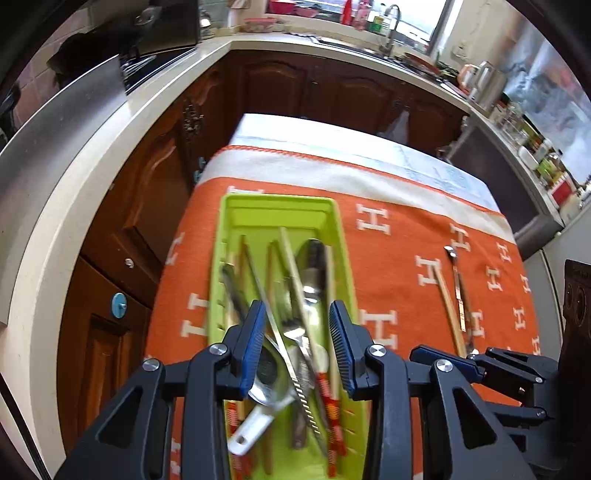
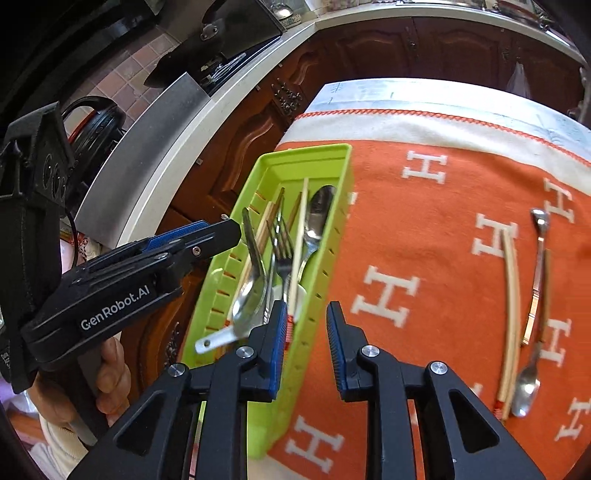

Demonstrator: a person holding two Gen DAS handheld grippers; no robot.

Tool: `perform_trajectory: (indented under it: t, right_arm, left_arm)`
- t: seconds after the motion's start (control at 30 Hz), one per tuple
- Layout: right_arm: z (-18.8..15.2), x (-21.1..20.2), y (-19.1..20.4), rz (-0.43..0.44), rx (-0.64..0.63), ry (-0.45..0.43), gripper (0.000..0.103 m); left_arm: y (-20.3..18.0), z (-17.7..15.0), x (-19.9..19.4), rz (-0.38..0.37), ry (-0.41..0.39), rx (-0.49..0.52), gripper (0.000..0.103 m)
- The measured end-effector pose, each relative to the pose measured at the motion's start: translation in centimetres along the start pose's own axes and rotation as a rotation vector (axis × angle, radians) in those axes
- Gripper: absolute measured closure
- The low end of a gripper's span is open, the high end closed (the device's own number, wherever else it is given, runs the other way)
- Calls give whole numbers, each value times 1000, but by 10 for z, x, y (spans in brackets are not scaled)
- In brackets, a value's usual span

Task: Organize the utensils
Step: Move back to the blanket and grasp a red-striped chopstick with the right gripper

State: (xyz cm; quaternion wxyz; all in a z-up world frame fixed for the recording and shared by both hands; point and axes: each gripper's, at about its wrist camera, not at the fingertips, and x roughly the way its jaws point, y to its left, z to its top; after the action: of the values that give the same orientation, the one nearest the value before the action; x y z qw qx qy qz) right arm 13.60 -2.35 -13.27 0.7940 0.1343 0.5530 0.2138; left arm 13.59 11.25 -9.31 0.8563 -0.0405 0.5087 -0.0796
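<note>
White "GenRobot.AI" lettering marks the left hand-held gripper (image 2: 221, 230); both hand-held grippers gape empty.

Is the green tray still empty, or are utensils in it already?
Partly filled. The green tray holds spoons, a fork and chopsticks. A spoon and chopsticks lie out on the orange cloth.

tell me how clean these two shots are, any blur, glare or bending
Left wrist view: heavy fisheye bending of the counter edge, dark corners, window blown out; utensils in the green tray smeared by motion. Right wrist view: same bending, tray contents slightly soft, spoon on the orange cloth sharper, daylight glinting off metal.
</note>
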Motion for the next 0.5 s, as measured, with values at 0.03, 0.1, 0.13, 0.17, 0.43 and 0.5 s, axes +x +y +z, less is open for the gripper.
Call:
perform_trajectory:
  t: [0.03, 0.1, 0.13, 0.17, 0.43, 0.5]
  right_arm:
    - [-3, -7, -4, -6, 2, -5, 81]
    - [-10, -19, -12, -24, 8, -7, 81]
    - [-15, -25, -19, -36, 16, -7, 81]
    - [-18, -30, -24, -40, 21, -7, 81]
    - [-52, -71, -81, -105, 102, -32, 81]
    - [-62, -80, -98, -121, 134, -37, 81]
  left_arm:
    - [-6, -1, -2, -5, -3, 11, 69]
    - [-21, -5, -6, -15, -7, 43, 69]
    - [-28, -7, -8, -21, -7, 57, 69]
    - [-37, -9, -9, -35, -5, 71, 68]
    - [-99, -29, -2, -123, 27, 157, 59]
    - [-112, -35, 4, -139, 44, 175, 59]
